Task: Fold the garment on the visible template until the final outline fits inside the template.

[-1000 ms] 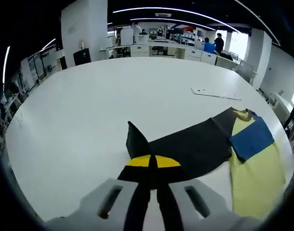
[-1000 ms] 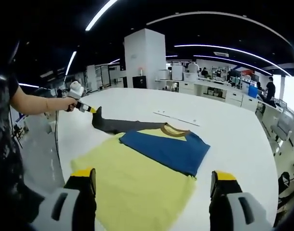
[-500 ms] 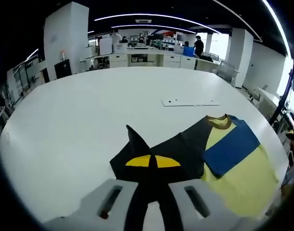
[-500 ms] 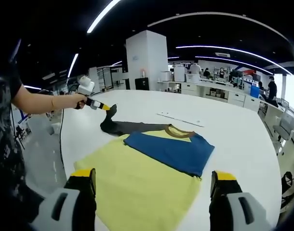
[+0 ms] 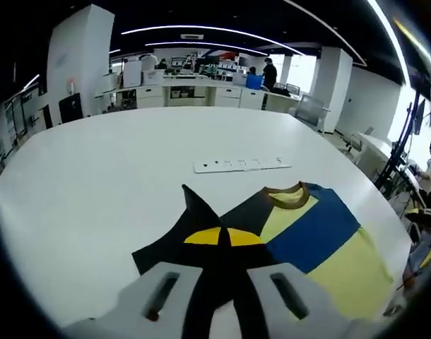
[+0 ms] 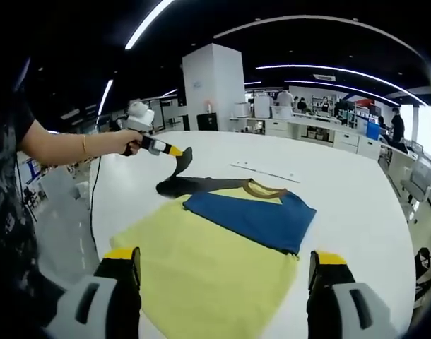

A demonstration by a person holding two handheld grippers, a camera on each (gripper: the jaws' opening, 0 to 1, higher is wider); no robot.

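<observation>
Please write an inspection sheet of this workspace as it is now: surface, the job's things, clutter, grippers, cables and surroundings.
Surface: large white table, bare around the shirt.
Job's things: yellow shirt lies flat, its blue sleeve folded over the body; its dark sleeve is lifted off the table. No template outline can be made out.
Clutter: flat white strip lying beyond the collar.
Grippers: left gripper shut on the dark sleeve, also seen held up by a hand; right gripper open, above the shirt's near part, holding nothing.
Cables: one dark cable hanging under the hand.
Surroundings: open office, desks and people at the back.
</observation>
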